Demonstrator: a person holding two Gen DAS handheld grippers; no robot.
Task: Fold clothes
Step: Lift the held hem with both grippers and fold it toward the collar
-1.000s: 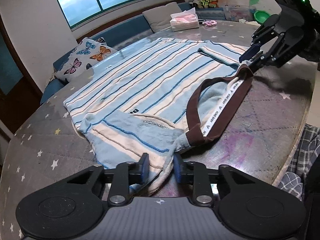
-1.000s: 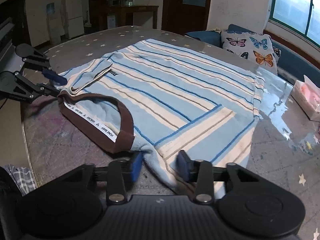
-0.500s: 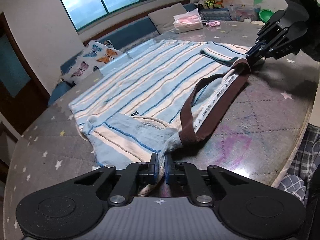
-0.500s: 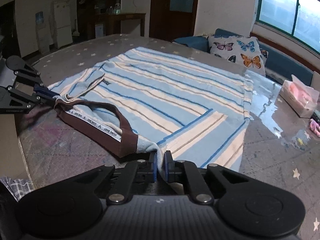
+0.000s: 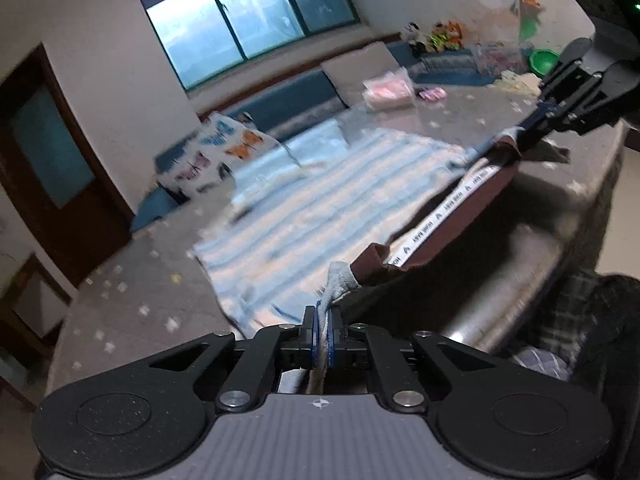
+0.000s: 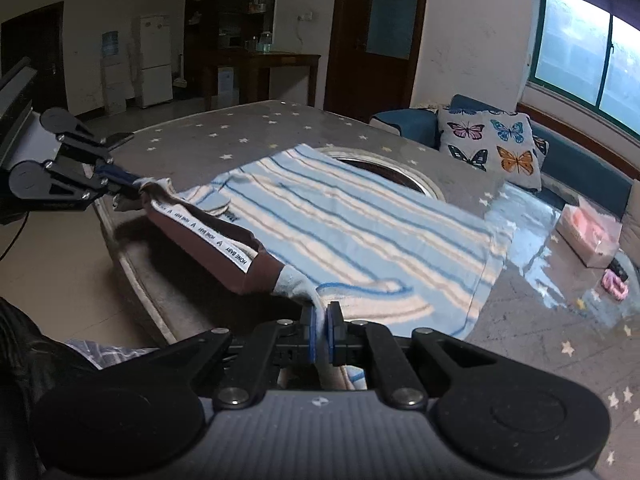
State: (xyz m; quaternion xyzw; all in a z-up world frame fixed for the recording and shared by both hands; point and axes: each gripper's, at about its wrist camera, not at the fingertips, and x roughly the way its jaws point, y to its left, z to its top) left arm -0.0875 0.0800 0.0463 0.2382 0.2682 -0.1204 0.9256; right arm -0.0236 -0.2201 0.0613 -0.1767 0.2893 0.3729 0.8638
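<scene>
The left hand-held gripper (image 5: 323, 334) and the right hand-held gripper (image 6: 320, 330) are both closed on the striped shirt (image 6: 360, 236). The brown collar (image 6: 224, 248) is stretched between the 2, above the desk (image 6: 224, 136).

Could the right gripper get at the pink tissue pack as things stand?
Probably not: the right gripper is shut on the striped shirt, and the tissue pack lies well off on the table's far side.

Black linkage grippers, blue-padded fingers (image 5: 316, 334), silver screws, ribbed grey housings, plaid clothing (image 5: 536, 360).
</scene>
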